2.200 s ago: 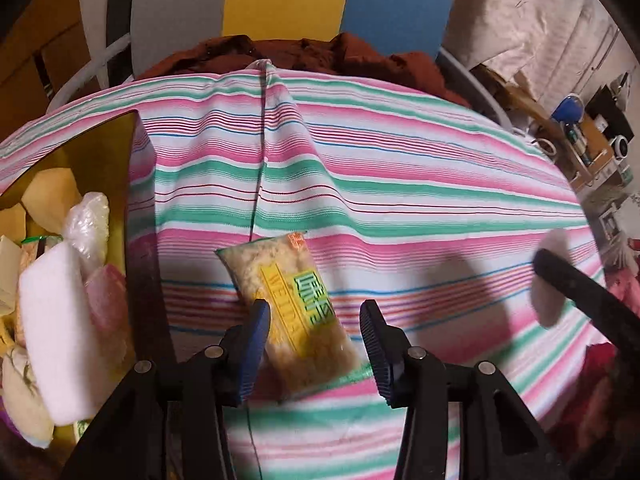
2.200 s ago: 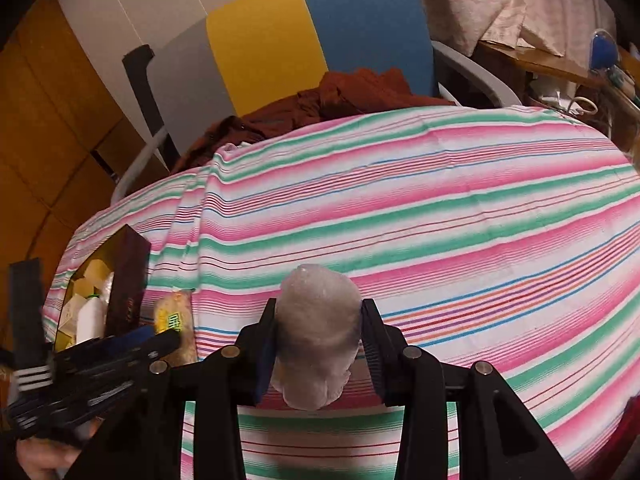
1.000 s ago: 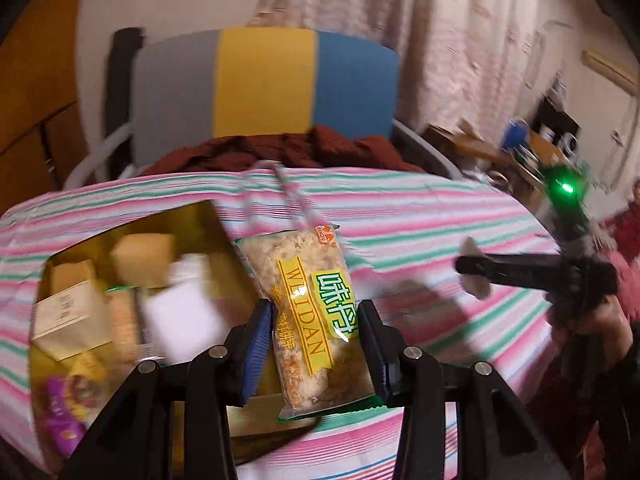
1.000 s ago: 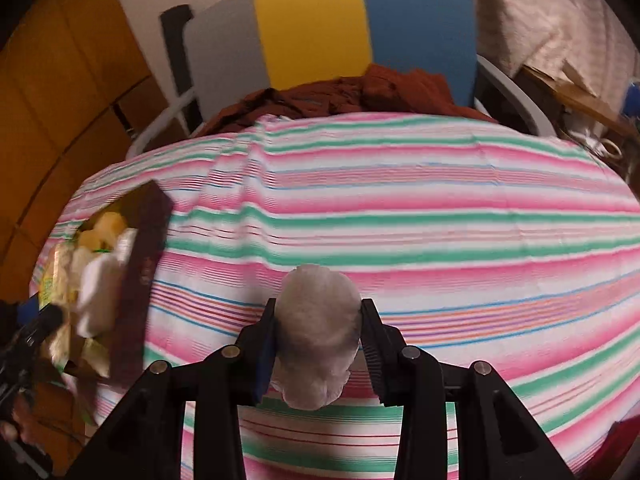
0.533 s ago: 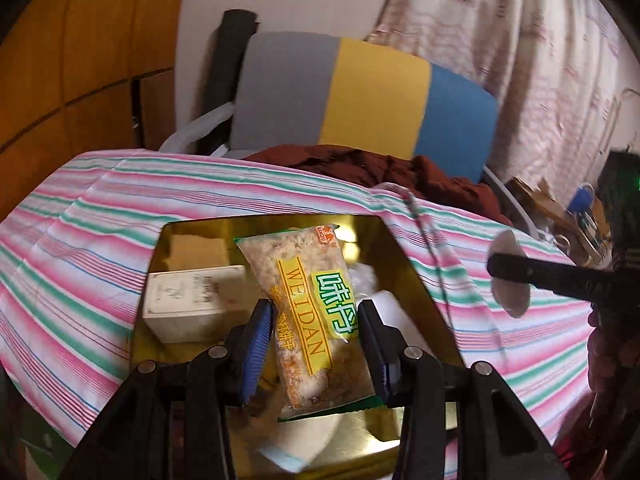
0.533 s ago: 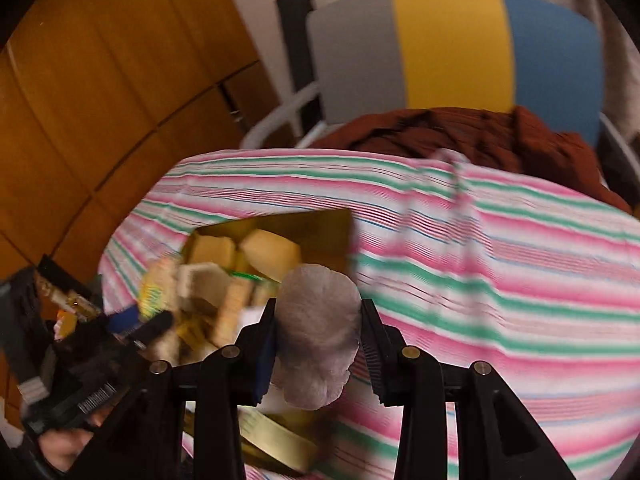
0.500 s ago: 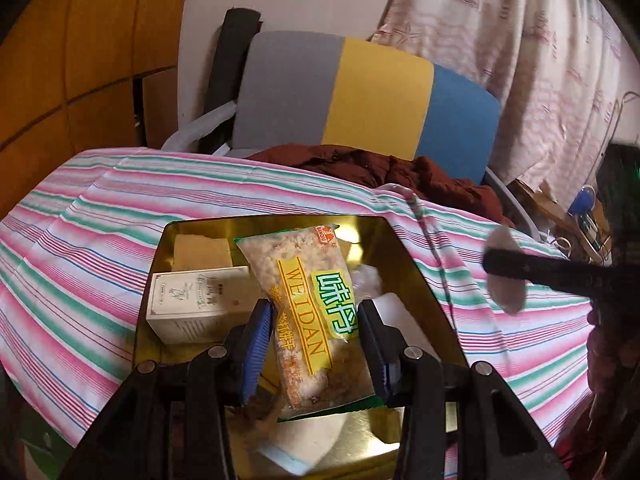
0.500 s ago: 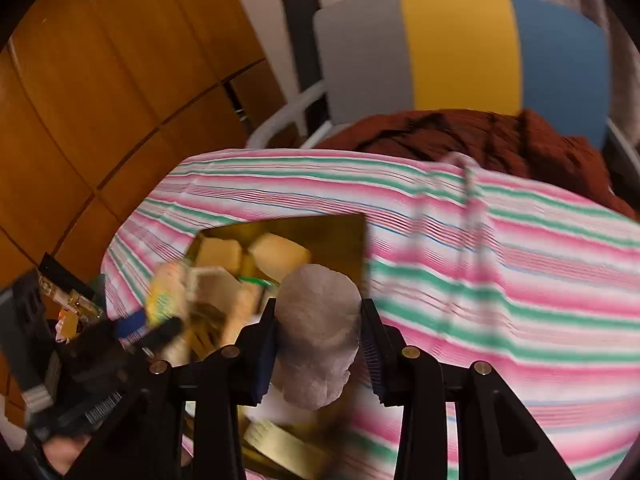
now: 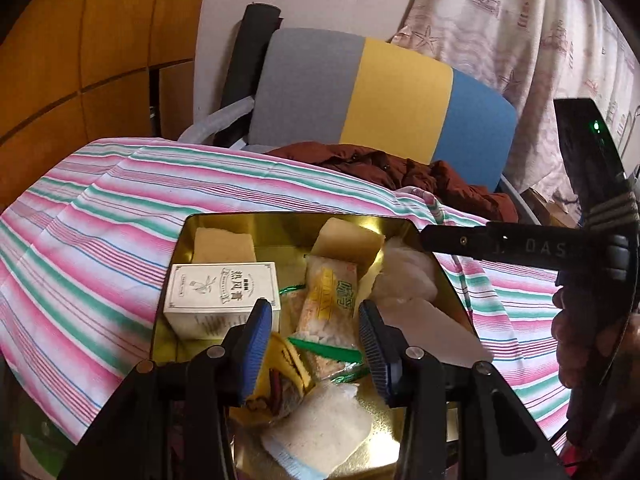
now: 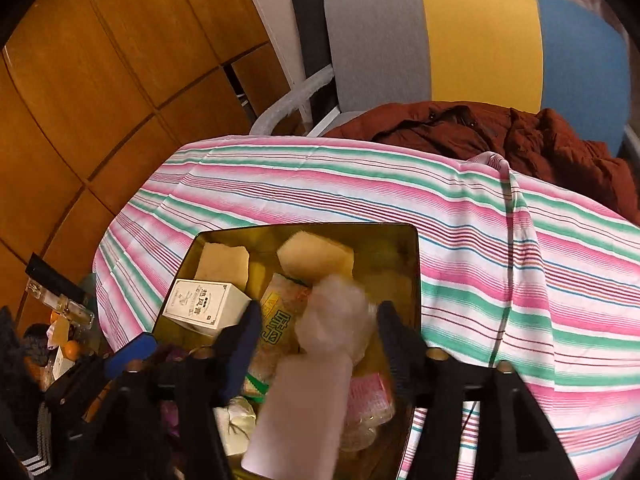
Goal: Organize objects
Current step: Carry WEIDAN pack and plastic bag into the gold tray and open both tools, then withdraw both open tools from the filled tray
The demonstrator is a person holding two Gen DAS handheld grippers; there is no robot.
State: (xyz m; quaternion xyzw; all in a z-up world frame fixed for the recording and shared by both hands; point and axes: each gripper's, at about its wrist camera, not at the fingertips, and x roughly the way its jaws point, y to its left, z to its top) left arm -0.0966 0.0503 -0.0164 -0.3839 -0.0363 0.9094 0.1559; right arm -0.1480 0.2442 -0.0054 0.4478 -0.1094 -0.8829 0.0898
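Packed tin [image 9: 408, 225] beside draped chair [image 9: 400, 104]

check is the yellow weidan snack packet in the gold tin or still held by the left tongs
In the tin. The snack packet lies among other items in the gold tin, and the left tongs stand open above it, touching nothing.

Background only: tabletop [image 9: 100, 216] under a pink/green/white striped cloth, creased along one fold on the far side. Behind it, a chair [image 9: 384, 96] with a backrest in grey, yellow and blue panels and pale armrests. A rust-brown jacket [image 10: 500, 132] is bunched on the seat, touching the cloth's far edge. Orange-brown wood wall panels [image 10: 100, 80] on the left, dark seams between them. Pale patterned curtain [image 9: 520, 28] to the right of the chair. Black upright post [image 9: 248, 52] just left of the backrest. Small clutter [image 10: 60, 320] low left, too blurred to identify.
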